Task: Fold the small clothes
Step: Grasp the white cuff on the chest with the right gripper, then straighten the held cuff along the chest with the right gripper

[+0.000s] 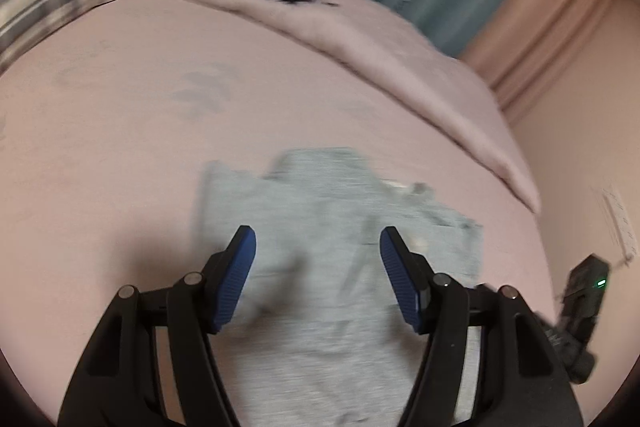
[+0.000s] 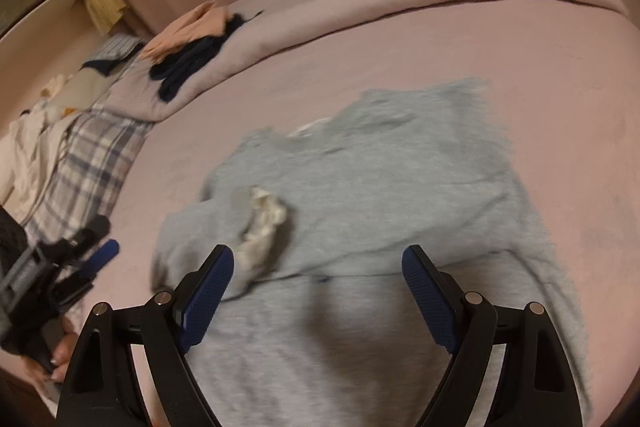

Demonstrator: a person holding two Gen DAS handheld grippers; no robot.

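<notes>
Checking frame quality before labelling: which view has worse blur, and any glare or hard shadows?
Left wrist view: worse, the grey garment is smeared by motion, while the fingers stay sharp. Right wrist view: milder blur, with a soft shadow on the garment between the fingers. Both: dim warm light, no glare, fisheye bending of the bed.

No text or label seems readable; both views are blurred.

The grey garment (image 1: pixel 328 267) is smeared by blur, its lower part cut off.
</notes>
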